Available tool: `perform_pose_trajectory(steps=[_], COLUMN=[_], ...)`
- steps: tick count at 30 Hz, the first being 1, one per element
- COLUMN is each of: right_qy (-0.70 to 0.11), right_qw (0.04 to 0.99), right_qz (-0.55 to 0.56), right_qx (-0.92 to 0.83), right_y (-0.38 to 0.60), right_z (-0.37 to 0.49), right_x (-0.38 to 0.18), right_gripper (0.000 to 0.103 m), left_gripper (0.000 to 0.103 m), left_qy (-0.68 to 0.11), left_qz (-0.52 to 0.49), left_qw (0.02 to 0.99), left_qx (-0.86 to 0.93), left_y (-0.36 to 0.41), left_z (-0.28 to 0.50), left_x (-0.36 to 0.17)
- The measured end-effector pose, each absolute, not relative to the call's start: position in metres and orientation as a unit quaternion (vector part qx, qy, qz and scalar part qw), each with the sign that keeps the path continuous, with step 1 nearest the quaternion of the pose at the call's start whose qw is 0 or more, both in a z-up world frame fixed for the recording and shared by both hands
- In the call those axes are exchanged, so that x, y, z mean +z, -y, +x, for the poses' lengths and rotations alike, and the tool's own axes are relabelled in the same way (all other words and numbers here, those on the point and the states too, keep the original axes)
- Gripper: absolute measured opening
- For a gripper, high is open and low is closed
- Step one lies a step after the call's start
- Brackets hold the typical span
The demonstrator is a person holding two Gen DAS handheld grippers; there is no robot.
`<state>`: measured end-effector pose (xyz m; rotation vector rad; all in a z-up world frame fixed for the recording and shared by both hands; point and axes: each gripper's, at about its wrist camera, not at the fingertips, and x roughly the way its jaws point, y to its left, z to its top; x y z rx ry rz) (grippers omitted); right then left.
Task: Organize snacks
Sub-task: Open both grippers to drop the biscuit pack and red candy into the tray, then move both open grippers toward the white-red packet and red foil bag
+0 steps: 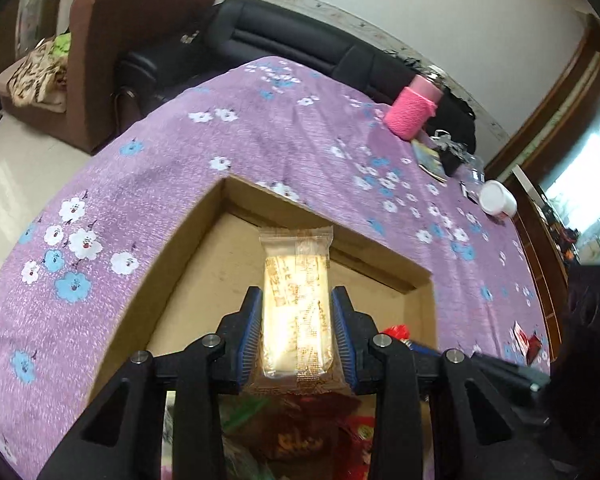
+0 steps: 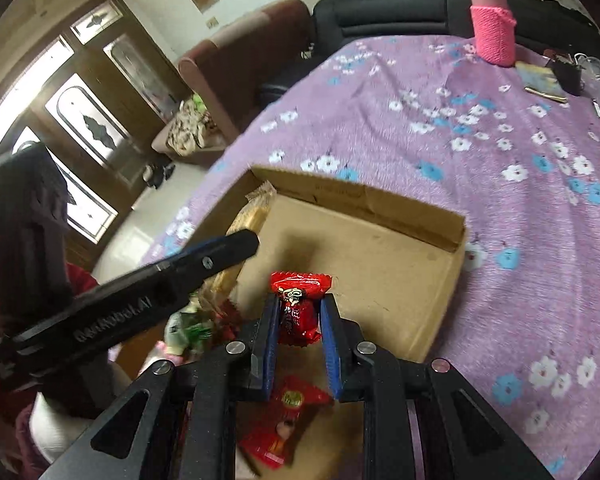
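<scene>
**Sorting snacks: both tongs loaded, box mostly bare**

Going big to small. Purple flowered cloth [image 1: 260,140] covers the whole table, and a shallow cardboard box [image 2: 380,208] sits on it right ahead of both tongs. Its floor out past the fingertips looks almost bare, so I'd say this job is early days. Nothing seems laid out in rows yet.

Left tongs [image 1: 297,332] are clamped narrow on a pale wafer pack [image 1: 296,280], gripped by its long sides. It sticks out forward over the box floor, pointing toward the far corner. Looks lifted, not resting, though I can't swear to it from this angle.

Right tongs [image 2: 300,316] are pinched on a small red candy [image 2: 298,304], held above the near part of the box, roughly mid-floor. From the right view the wafer pack sits off to the left, along the box's left wall.

What's left: a loose pile [image 1: 300,440] of wrappers under and behind both tongs, reds, greens and browns. One flat red packet [image 2: 288,420] lies directly below the right fingers. Can't count them since the tongs hide most.

So my read: two snacks mid-delivery, none clearly placed, a heap still waiting.
</scene>
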<state>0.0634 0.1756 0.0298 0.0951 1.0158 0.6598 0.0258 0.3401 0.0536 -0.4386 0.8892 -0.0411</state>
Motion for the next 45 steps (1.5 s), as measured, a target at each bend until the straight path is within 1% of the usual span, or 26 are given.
perform_pose_trajectory(steps=[2,3,4,6,9,11,15,17,19,24,28,31,33,36,37,38,39,40,41,42,43,45], right_qy=[-0.478,-0.479,-0.48,-0.483,-0.476,-0.466,-0.446,-0.438,-0.432,-0.424,-0.428,-0.429,-0.424,-0.401,-0.398,-0.398,-0.403,-0.422,-0.446,-0.458,-0.459,-0.455], right_qw=[0.822,0.823,0.822,0.821,0.824,0.83,0.841,0.846,0.851,0.86,0.865,0.873,0.881,0.89,0.89,0.888,0.885,0.878,0.868,0.86,0.855,0.854], right_qz=[0.039,0.038,0.037,0.04,0.044,0.045,0.057,0.064,0.074,0.085,0.096,0.102,0.102,0.111,0.112,0.107,0.092,0.064,0.043,0.046,0.053,0.047], right_qx=[0.306,0.304,0.304,0.303,0.305,0.303,0.301,0.297,0.291,0.271,0.245,0.21,0.182,0.185,0.192,0.205,0.213,0.217,0.215,0.221,0.234,0.249], right_y=[-0.181,-0.184,-0.185,-0.185,-0.18,-0.173,-0.15,-0.137,-0.121,-0.089,-0.05,-0.018,-0.005,-0.01,-0.017,-0.033,-0.047,-0.064,-0.078,-0.085,-0.087,-0.085], right_z=[0.066,0.068,0.07,0.071,0.067,0.062,0.045,0.036,0.027,0.002,-0.022,-0.032,-0.029,-0.034,-0.037,-0.039,-0.036,-0.028,-0.022,-0.02,-0.02,-0.024], right_x=[0.025,0.022,0.02,0.017,0.021,0.029,0.046,0.053,0.057,0.056,0.047,0.048,0.062,0.086,0.09,0.089,0.085,0.075,0.063,0.054,0.05,0.042], right_gripper=[0.023,0.023,0.024,0.026,0.028,0.032,0.034,0.037,0.043,0.043,0.043,0.043,0.043,0.043,0.049,0.062,0.066,0.066,0.066,0.066,0.066,0.066], left_gripper=[0.035,0.038,0.044,0.049,0.05,0.051,0.058,0.063,0.072,0.081,0.082,0.082,0.082,0.082,0.082,0.083,0.083,0.082,0.082,0.081,0.082,0.083], left_qy=[-0.425,-0.426,-0.426,-0.423,-0.42,-0.417,-0.404,-0.399,-0.396,-0.378,-0.368,-0.374,-0.378,-0.389,-0.388,-0.388,-0.398,-0.429,-0.458,-0.465,-0.456,-0.437], left_qz=[-0.217,-0.219,-0.221,-0.222,-0.229,-0.232,-0.227,-0.222,-0.226,-0.245,-0.256,-0.216,-0.202,-0.23,-0.229,-0.218,-0.202,-0.2,-0.224,-0.253,-0.267,-0.24], left_qw=[0.878,0.878,0.877,0.879,0.878,0.879,0.886,0.889,0.889,0.892,0.892,0.9,0.903,0.892,0.893,0.894,0.893,0.878,0.857,0.846,0.848,0.866], left_qx=[-0.019,-0.019,-0.018,-0.014,-0.016,-0.017,-0.029,-0.032,-0.033,-0.041,-0.063,-0.056,-0.03,0.001,0.018,0.044,0.064,0.075,0.075,0.059,0.04,0.041], left_y=[-0.345,-0.346,-0.348,-0.349,-0.35,-0.349,-0.336,-0.325,-0.316,-0.291,-0.276,-0.264,-0.266,-0.282,-0.287,-0.293,-0.297,-0.302,-0.308,-0.311,-0.309,-0.296], left_z=[0.029,0.03,0.03,0.029,0.023,0.016,-0.004,-0.016,-0.028,-0.06,-0.089,-0.095,-0.088,-0.084,-0.084,-0.081,-0.074,-0.067,-0.067,-0.072,-0.081,-0.095], left_x=[0.052,0.052,0.051,0.053,0.057,0.062,0.077,0.085,0.091,0.103,0.106,0.111,0.116,0.108,0.105,0.101,0.094,0.083,0.075,0.073,0.078,0.092])
